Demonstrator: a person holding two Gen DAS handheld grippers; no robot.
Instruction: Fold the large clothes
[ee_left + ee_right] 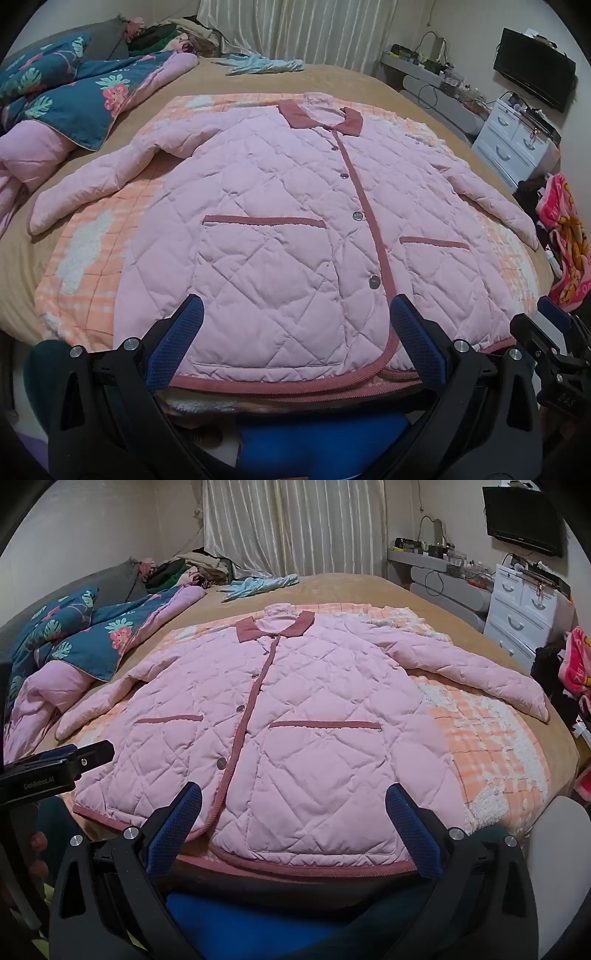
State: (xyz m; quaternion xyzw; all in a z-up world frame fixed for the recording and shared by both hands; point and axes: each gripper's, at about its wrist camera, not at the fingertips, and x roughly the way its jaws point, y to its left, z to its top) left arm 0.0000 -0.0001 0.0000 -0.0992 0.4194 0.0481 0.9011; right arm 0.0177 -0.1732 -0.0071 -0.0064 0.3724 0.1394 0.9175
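Pink quilted jacket (280,229) lies flat, front up and buttoned, sleeves spread, on an orange checked blanket (92,236) atop the bed. Left gripper (295,332) and right gripper (293,812) hover at the jacket's hem, fingers spread wide, holding nothing.

The left hand-held gripper (295,339) has its two blue-padded fingers (184,341) spread wide apart with nothing clamped between the pads, pointing forward and slightly down. The right hand-held gripper (291,819) is held the same way, its fingers (412,830) equally wide and gripping nothing. The two are side by side at about the same height: each one's black body shows at the edge of the other's view.
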